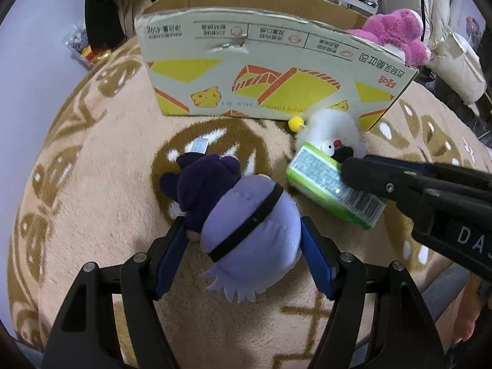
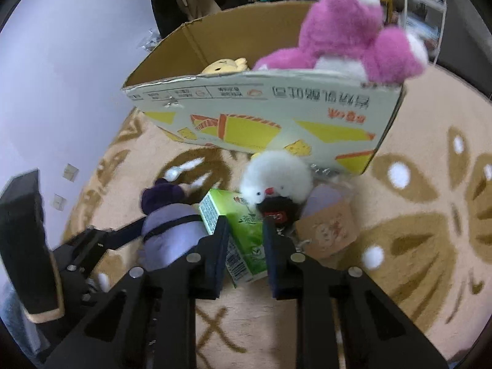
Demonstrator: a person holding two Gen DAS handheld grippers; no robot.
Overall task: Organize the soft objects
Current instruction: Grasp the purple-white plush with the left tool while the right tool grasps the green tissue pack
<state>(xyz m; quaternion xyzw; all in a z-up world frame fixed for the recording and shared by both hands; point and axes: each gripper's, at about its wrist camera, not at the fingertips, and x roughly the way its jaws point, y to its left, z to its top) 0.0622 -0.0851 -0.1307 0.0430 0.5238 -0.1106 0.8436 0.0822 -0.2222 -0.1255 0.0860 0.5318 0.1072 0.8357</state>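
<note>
A purple plush doll [image 1: 246, 227] with a dark hat lies on the beige blanket [image 1: 92, 184]. My left gripper [image 1: 244, 230] has its fingers on both sides of the doll's body, touching it. A green tissue pack [image 1: 332, 190] lies to its right; it also shows in the right wrist view [image 2: 246, 230]. My right gripper [image 2: 246, 230] is shut on the pack. A white fluffy toy [image 2: 276, 175] with a black part lies against the cardboard box [image 2: 261, 113]. A pink plush [image 2: 347, 30] and a yellow plush [image 2: 224, 64] sit in the box.
A brown paper cup [image 2: 329, 230] lies on its side right of the white toy. The box stands at the far side of the blanket. A dark object [image 2: 24, 246] stands at the left edge. Cluttered shelves stand behind the box.
</note>
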